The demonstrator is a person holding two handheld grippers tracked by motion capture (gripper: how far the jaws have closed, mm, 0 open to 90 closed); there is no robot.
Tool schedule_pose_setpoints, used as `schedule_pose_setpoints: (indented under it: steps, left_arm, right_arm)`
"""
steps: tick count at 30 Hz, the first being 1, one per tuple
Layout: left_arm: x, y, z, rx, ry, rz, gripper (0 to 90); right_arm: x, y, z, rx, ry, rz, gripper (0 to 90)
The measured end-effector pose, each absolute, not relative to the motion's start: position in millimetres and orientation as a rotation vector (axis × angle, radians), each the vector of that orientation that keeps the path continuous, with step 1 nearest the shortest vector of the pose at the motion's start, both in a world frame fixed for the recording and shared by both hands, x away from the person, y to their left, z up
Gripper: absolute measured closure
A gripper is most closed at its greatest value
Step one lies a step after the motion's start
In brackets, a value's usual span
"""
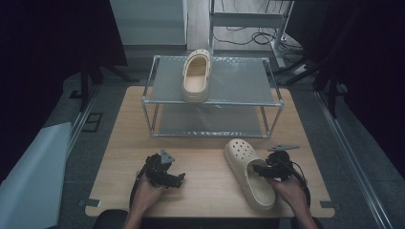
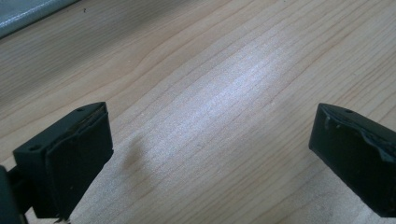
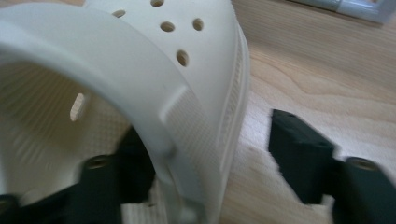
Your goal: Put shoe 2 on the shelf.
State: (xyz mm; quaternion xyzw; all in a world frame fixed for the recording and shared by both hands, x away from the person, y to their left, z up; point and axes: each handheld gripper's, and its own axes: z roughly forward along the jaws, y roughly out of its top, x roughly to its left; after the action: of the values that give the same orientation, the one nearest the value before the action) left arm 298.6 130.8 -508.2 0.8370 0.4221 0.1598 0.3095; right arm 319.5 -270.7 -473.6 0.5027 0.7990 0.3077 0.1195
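- Wooden table [image 1: 205,143], metal rack [image 1: 212,95] at its far side, one clog [image 1: 197,75] on top.
- Your left gripper [image 1: 173,179] hovers spread, empty.
- Your right gripper [image 1: 258,170] straddles the near clog's [image 1: 248,171] side wall, jaws apart.

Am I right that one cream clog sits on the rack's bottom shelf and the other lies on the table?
Not quite: the first clog sits on the rack's top shelf, as the high view shows. The other clog does lie on the table.
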Motion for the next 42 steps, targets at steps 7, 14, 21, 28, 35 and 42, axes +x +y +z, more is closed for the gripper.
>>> schedule_pose_setpoints:
  steps: [7,14,21,28,35,42]
  left_arm:
    - [299,130,-508,2.211,1.109,0.420,0.0]
    - [299,131,-507,2.205,1.110,0.413,0.0]
    - [300,131,-509,2.234,1.113,0.426,0.0]
    - [300,130,-510,2.241,1.107,0.429,0.0]
    - [299,129,-511,2.257,1.097,0.436,0.0]
    - [299,127,-510,2.221,1.089,0.364,0.0]
  right_arm:
    - [320,-260,-473,1.400,2.315,0.800,72.2]
    - [323,-273,-472,1.500,2.270,0.847,81.4]
    - [327,-293,-470,1.659,2.262,1.037,82.7]
    - [328,-296,-457,1.690,2.278,1.169,82.7]
    - [331,-294,-442,1.702,2.304,1.262,82.7]
    - [332,-292,-428,1.700,2.323,1.318,82.7]
